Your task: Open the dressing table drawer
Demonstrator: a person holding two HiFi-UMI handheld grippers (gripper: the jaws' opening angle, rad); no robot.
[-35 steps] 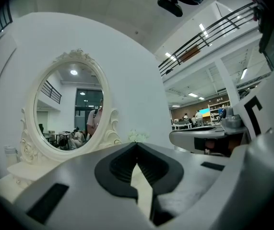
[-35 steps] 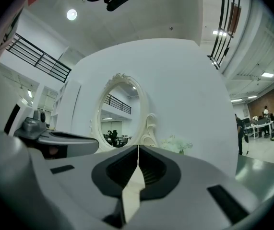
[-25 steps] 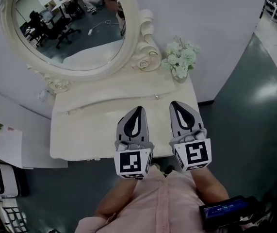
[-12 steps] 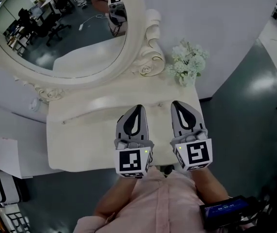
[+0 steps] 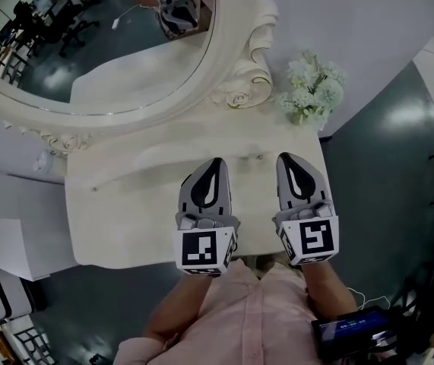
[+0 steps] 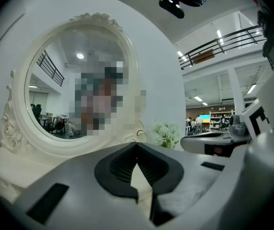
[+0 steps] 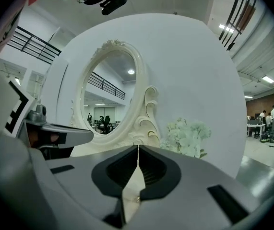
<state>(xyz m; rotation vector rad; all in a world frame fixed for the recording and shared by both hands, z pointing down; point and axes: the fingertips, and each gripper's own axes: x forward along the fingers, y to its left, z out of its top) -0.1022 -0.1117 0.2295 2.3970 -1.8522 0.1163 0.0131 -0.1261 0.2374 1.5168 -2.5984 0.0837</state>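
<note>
Cream-white painted wood formed the bench [image 5: 125, 226], with an oval mirror [image 5: 87, 44] at its back and white flowers [image 5: 312, 90] at its rear right corner. The drawer [image 5: 239, 157] was judged to lie closed in the low raised tier at the mirror's foot. Its front ran left to right across the head view and bore a right knob [image 5: 260, 157] and a left knob [image 5: 93, 188]; whether these served one long drawer or two could not be told. The left hand-held gripper [image 5: 215, 160] and the right hand-held gripper [image 5: 289, 157] hung side by side over the bench top, both pointing at that tier, so the drawer lay straight ahead of their tips. In its own view the left hand-held gripper [image 6: 137, 143] had its jaws meeting at the tips and held nothing. The right hand-held gripper [image 7: 137, 146] showed the same, with a bright speck, probably the right knob, seen through the slit behind its tips. The right knob lay between the two tips and just beside the right one, making the right hand the nearer. A pull would run toward the person, across the drawer's long axis. No brand or legible writing appeared. The cubes carried only black-and-white square markers [image 5: 201, 249], and the lit screen of a dark device [image 5: 350, 329] was too small to read.
</note>
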